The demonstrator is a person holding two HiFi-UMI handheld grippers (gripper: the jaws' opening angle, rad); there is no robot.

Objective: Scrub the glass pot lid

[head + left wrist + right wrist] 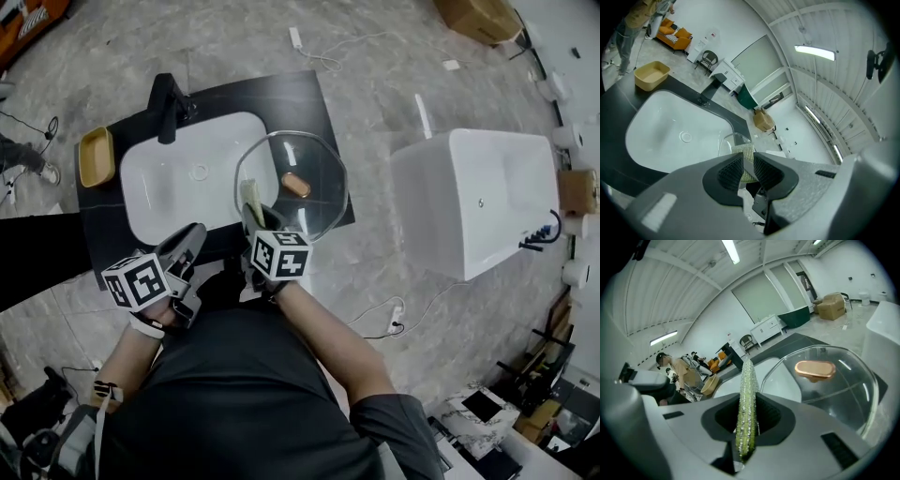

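Observation:
The clear glass pot lid (314, 211) with a copper-coloured knob (296, 185) rests on the right rim of the white sink (141, 192) and the black counter. My right gripper (255, 216) is shut on a green scrub sponge (249, 195) at the lid's near left edge. In the right gripper view the sponge (747, 394) stands edge-on between the jaws of that gripper (749, 422), with the lid (848, 385) and knob (814, 370) just beyond. My left gripper (192, 239) hovers by the counter's front edge, apart from the lid. It is seen again, shut and holding nothing (746, 165).
A black faucet (169, 108) stands at the back of the sink, and a yellow tray (97, 157) sits on the counter's left end. A white tub (478, 197) stands to the right across bare floor. Cables lie on the floor.

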